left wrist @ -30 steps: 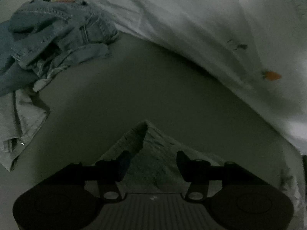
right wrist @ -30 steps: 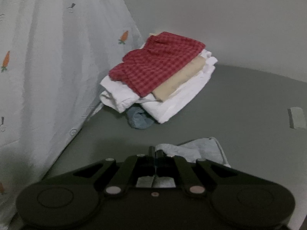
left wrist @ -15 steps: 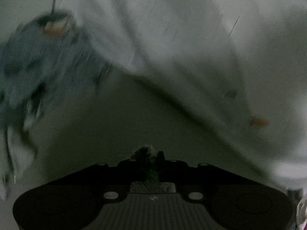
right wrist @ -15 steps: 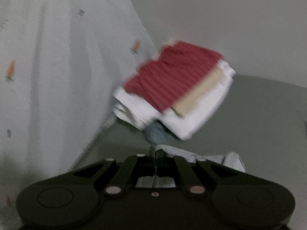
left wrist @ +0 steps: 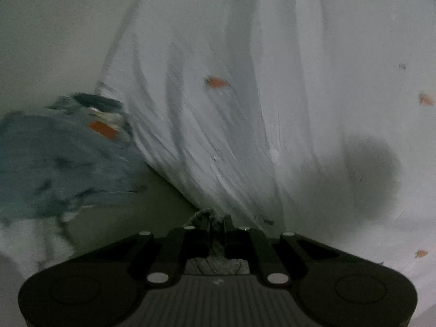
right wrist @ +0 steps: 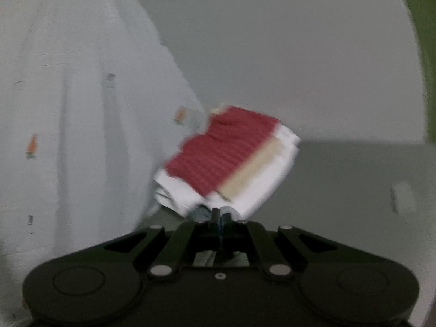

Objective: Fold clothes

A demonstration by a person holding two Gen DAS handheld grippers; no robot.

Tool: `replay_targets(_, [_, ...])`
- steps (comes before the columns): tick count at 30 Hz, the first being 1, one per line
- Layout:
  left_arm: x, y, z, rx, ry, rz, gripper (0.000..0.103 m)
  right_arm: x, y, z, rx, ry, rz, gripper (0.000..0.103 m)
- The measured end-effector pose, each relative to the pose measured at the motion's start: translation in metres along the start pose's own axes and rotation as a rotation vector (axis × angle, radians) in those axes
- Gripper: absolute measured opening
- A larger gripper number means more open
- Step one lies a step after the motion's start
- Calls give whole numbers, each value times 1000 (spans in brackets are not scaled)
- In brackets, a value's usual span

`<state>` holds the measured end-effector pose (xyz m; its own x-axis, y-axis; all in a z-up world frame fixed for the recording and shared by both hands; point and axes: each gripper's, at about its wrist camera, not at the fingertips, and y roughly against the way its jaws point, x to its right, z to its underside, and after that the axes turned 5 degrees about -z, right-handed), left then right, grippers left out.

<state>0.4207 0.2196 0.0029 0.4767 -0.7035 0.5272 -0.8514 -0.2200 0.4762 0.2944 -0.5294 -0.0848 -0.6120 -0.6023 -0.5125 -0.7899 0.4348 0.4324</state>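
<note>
- A heathered grey knit garment (left wrist: pixel 205 216) is the piece being folded; a bunched corner of it sticks up between the tips of the left gripper (left wrist: pixel 216 224), whose black fingers (left wrist: pixel 228 222) are pinching it.
- In the right wrist view, the right gripper (right wrist: pixel 218 216) has its fingers pressed together; a thin dark blue line runs down between them, and pale cloth shows just under the mechanism, though whether that cloth is caught in the tips cannot be told.
- A blurred heap of crumpled blue denim clothing (left wrist: pixel 54 163) lies on the grey-green surface (left wrist: pixel 130 218) to the left.
- A white draped sheet printed with small orange carrots (left wrist: pixel 245 109) hangs close ahead of the left gripper.
- A folded stack of clothes, red checked on top, then beige, then white (right wrist: pixel 226 163), rests on the surface against the sheet, ahead of the right gripper.
- A plain pale wall (right wrist: pixel 286 54) stands behind the stack.
</note>
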Motion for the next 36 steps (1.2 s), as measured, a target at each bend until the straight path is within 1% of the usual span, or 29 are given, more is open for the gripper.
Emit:
replay_targets(1, [-10,19,4,14,17,-13,8,12,0,6,-19,-19,19,1])
replay_targets(3, [-33,53,18,9,41,-77,8,35,0,17,-66,-49,62,1])
replay_targets(5, [-57,81,36,-24,62,-159,8,57,-1,27,-124,-75,100,1])
replay_targets(8, [-98,107,69,-96,145,-271,8,82,-4,41,-222,-81,168,1])
replay_targets(10, [-123,122,90,-128,208,-325,8,92,-9,47,-296,-62,199,1])
replay_targets(12, [-135,131,104,-144,241,-358,8,97,-12,50,-343,-40,218,2])
replay_targets(13, [-140,132,110,-148,253,-366,8,98,-12,50,-363,-23,220,3])
replay_targets(15, [-144,136,115,-153,264,-359,8,97,-13,49,-388,13,221,11])
replay_targets(17, [-144,138,117,-148,265,-349,8,97,-15,46,-399,36,223,26])
replay_targets(18, [-142,138,116,-145,260,-344,8,98,-15,45,-400,39,226,28])
replay_targets(20, [-140,141,116,-141,246,-335,8,103,-15,45,-403,-5,228,33])
replay_targets(22, [-136,138,113,-139,231,-329,8,109,-13,47,-407,-63,222,36])
replay_targets(25, [-135,132,110,-136,237,-318,8,118,-11,52,-416,-146,213,38])
replay_targets(28, [-133,123,105,-134,247,-306,8,123,-13,58,-443,-196,245,38])
replay_targets(30, [-128,120,102,-131,230,-297,8,126,-12,59,-453,-209,297,38])
replay_targets(32, [-124,120,102,-125,214,-298,8,127,-12,58,-448,-182,366,43])
replay_targets(33, [-123,120,102,-123,208,-299,8,128,-12,57,-441,-164,374,44])
replay_targets(34, [-122,120,103,-122,205,-300,8,129,-13,57,-436,-164,360,45])
replay_targets(36, [-125,119,104,-128,221,-300,8,134,-14,56,-435,-225,274,43])
